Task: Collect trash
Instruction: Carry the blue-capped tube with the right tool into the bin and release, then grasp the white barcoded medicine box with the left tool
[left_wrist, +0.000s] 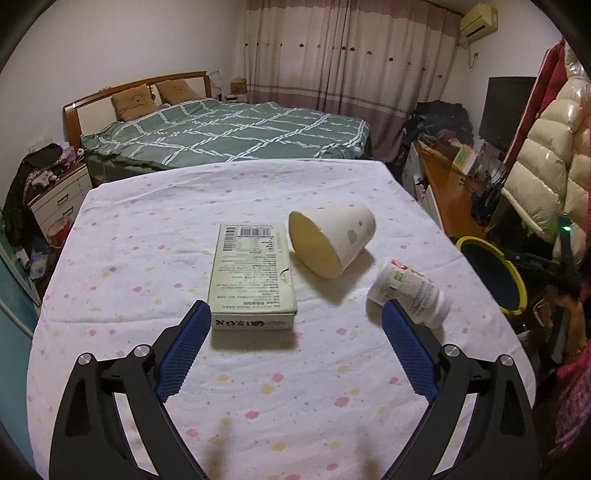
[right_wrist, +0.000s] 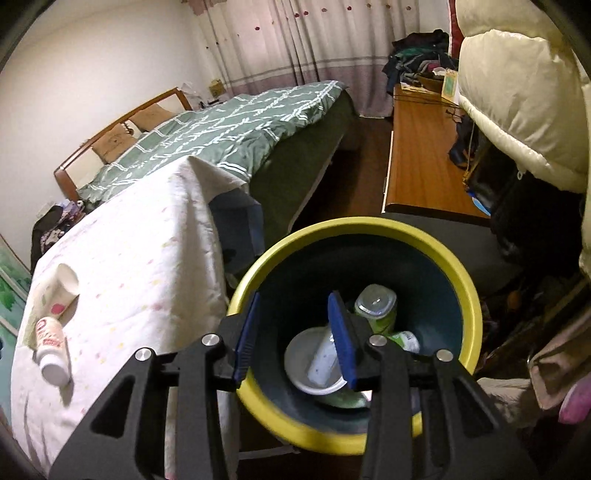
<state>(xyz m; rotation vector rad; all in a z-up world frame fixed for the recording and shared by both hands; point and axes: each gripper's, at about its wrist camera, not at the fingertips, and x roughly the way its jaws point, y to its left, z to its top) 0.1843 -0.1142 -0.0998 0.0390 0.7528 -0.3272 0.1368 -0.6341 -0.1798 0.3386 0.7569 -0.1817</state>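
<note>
Left tongs (left_wrist: 295, 314) spread wide and empty just short of the flat carton (left_wrist: 253, 275) on the desk (left_wrist: 147, 236), long axis dead ahead, nearer than right tongs (right_wrist: 293, 314), parted and empty over the yellow-rimmed bin (right_wrist: 469, 295).

This is a lived-in home bedroom. A bed (left_wrist: 229, 136) with a green checked quilt and two pillows (left_wrist: 135, 101) stands against the wall, long curtains (left_wrist: 351, 55) hang behind the bed, and a nightstand (left_wrist: 59, 199) sits beside it.
</note>
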